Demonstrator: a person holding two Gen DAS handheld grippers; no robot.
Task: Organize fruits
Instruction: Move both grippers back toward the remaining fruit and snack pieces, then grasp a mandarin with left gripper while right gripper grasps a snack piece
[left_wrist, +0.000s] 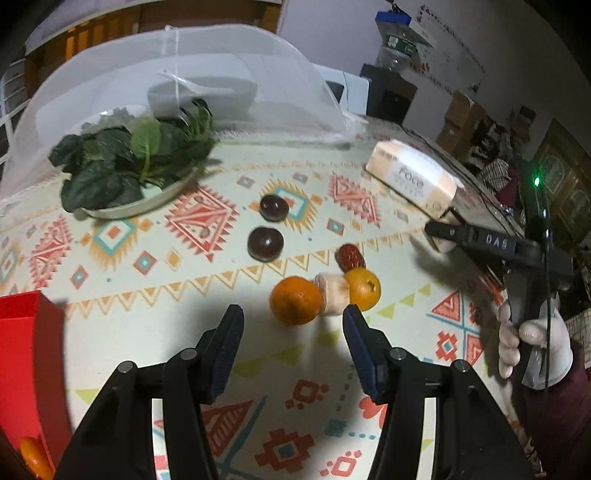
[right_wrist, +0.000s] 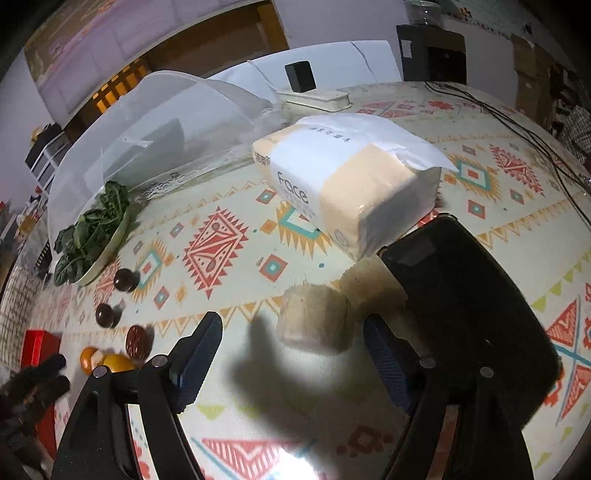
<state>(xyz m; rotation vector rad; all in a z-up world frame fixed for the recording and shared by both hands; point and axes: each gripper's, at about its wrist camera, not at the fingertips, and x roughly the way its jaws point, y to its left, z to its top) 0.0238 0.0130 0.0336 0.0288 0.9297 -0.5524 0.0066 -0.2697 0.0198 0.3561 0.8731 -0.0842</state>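
Hovering above a patterned tablecloth (left_wrist: 110, 332), the left gripper (left_wrist: 293, 345) has its jaws spread wide with nothing between them. Just ahead of its fingertips lies a cluster of fruit: an orange (left_wrist: 295, 300), a pale banana piece (left_wrist: 333, 294) touching it, and a second orange (left_wrist: 364, 288) on the other side of that piece. A reddish date (left_wrist: 350, 256) sits just behind the cluster. Two dark round fruits (left_wrist: 265, 243) lie farther out, one behind the other, apart from the cluster.

A red box (left_wrist: 26, 354) stands at the left edge of the left wrist view; something orange shows low inside it, too blurred to identify.

The right gripper (right_wrist: 293, 354) is likewise open and holds nothing. A beige cylindrical piece (right_wrist: 314, 319) lies on the cloth just beyond its fingertips, between the lines of the two fingers; what it is cannot be told. A black flat object (right_wrist: 465, 295) lies beside the right finger.

A tissue pack (right_wrist: 351, 184) marked "Face" rests beyond the beige piece. A plate of leafy greens (left_wrist: 122, 166) sits at the far left, against a mesh food cover (left_wrist: 207, 74) with a bowl under it.

A white-gloved hand (left_wrist: 532, 347) holds the right gripper's handle.
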